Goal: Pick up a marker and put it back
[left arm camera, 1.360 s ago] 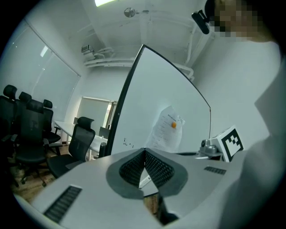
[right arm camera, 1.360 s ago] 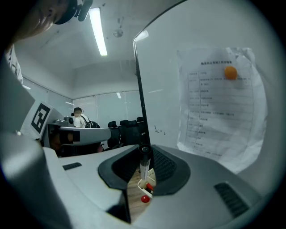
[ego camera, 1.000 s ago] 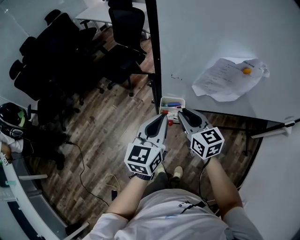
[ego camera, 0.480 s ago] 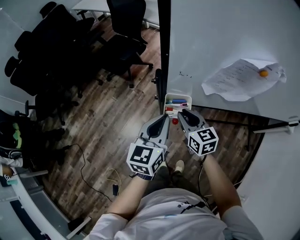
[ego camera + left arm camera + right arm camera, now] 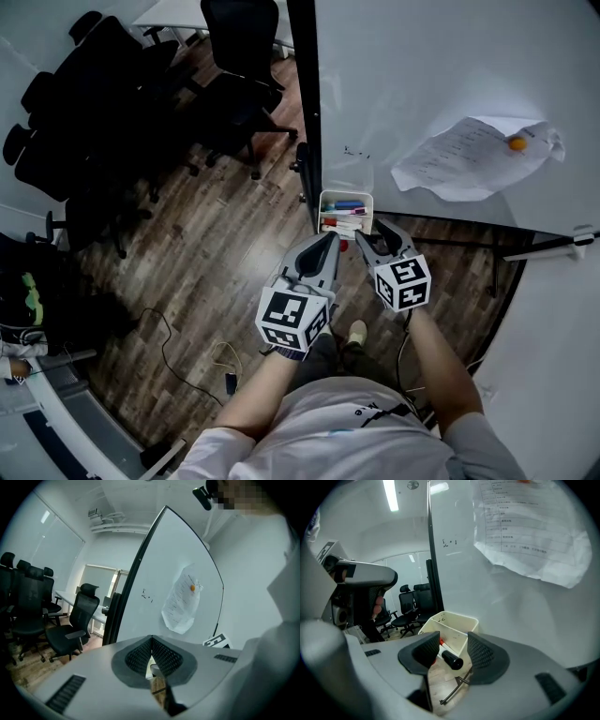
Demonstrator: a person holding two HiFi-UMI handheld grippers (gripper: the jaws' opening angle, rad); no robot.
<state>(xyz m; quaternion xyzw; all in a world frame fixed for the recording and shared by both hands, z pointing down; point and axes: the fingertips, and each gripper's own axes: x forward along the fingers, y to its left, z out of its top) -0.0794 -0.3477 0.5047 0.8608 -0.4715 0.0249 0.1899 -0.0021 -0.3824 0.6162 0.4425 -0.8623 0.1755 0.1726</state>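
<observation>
The right gripper's (image 5: 452, 641) jaws have just been opening and now stand wide. A black-capped marker with a red barrel (image 5: 450, 659) lies loose in the gap, clamped by neither pad, just before the near wall of the white plastic tray (image 5: 459, 616) on the whiteboard (image 5: 441, 75). The left gripper (image 5: 151, 639) is closed and empty.

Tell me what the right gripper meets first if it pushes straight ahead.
Probably the black-capped marker, which lies ungripped between the right gripper's jaws; these have just been opening. Behind it is the white tray.
</observation>
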